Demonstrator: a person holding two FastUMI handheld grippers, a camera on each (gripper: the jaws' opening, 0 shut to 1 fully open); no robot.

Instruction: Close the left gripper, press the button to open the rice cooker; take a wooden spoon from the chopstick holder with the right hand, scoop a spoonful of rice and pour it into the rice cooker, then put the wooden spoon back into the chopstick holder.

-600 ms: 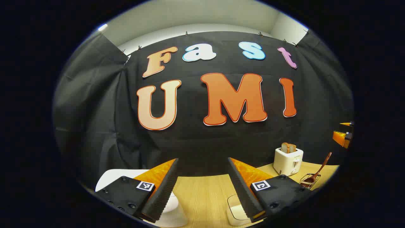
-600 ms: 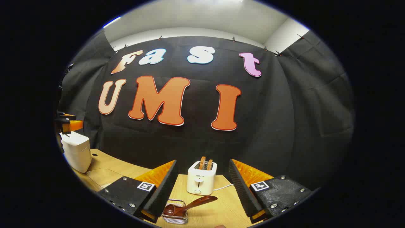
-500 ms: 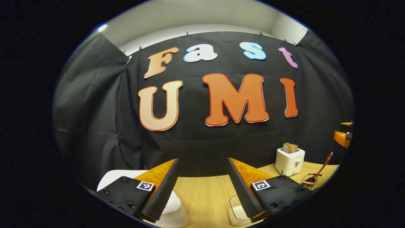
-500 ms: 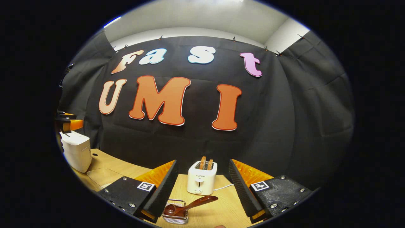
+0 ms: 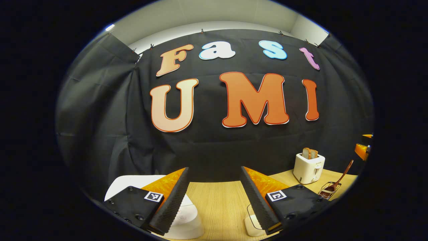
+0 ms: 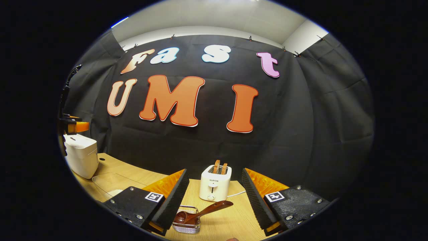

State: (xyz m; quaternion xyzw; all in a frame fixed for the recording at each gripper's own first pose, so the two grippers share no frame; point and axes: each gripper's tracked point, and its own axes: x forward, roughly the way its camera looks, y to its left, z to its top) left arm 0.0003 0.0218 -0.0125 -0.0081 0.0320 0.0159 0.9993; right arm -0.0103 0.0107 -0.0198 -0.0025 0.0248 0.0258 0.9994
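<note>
1. Rice cooker [image 5: 187, 222], white, lid down, sits on the wooden desk [image 5: 217, 204] right under the left gripper [image 5: 214, 201], partly behind its left finger; in the right gripper view it stands at the far left [image 6: 82, 155]
2. Left gripper's jaws stand wide apart, gripping nothing
3. Clear container [image 5: 252, 222] rests on the desk beside the cooker, half hidden by the right finger; its contents are hard to make out
4. Wooden spoon [image 6: 200, 214] leans in the wire chopstick holder [image 6: 187, 226], bowl down, handle angled up to the right, just before the right gripper [image 6: 214, 201]
5. Right gripper's jaws are also apart, empty, with spoon and holder between them
6. White toaster [image 6: 214, 182] with two bread slices stands behind the holder, near the black cloth wall
</note>
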